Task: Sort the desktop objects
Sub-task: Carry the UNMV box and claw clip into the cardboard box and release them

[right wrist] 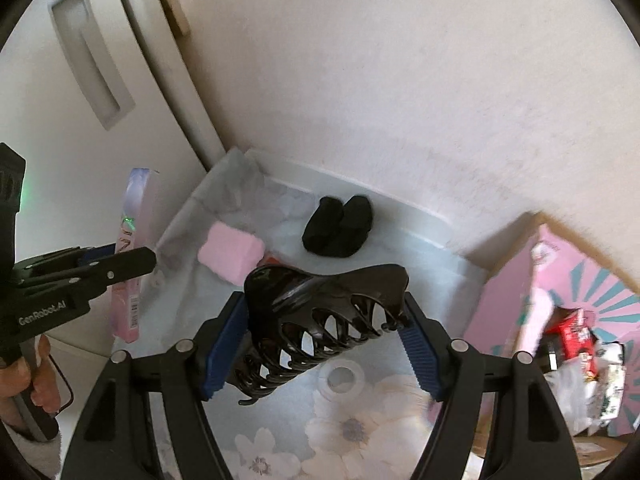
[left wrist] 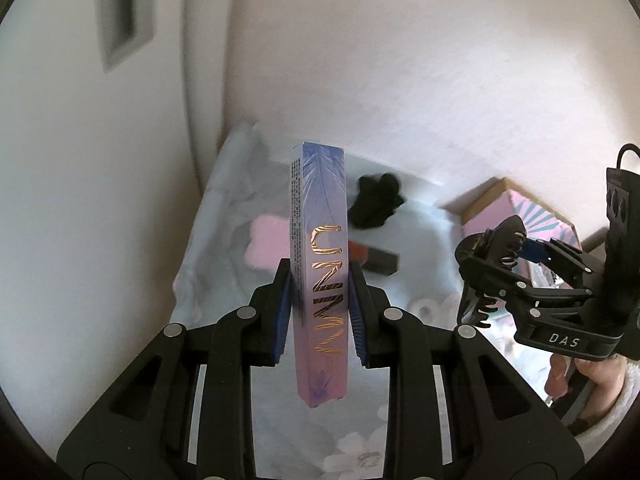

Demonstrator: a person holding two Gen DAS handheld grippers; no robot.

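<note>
My left gripper [left wrist: 319, 312] is shut on a slim pink-and-lilac box [left wrist: 319, 264] with gold lettering, held upright above the table. The same box [right wrist: 134, 256] shows at the left of the right wrist view, in the left gripper [right wrist: 132, 258]. My right gripper [right wrist: 326, 328] is shut on a large black hair claw clip [right wrist: 320, 312], its blue pads pressing both ends. That clip [left wrist: 490, 272] and the right gripper [left wrist: 516, 260] appear at the right of the left wrist view. Below lie a pink sponge [right wrist: 231, 255], black rolled socks [right wrist: 338, 226] and a red-and-black tube [left wrist: 374, 258].
A floral cloth [right wrist: 360, 432] covers the table, with a roll of clear tape [right wrist: 343, 380] on it. A pink cardboard box [right wrist: 516, 300] holding wrappers stands at the right. A white wall is behind, a white door [right wrist: 60, 80] at the left. A hand [right wrist: 24, 380] grips the left handle.
</note>
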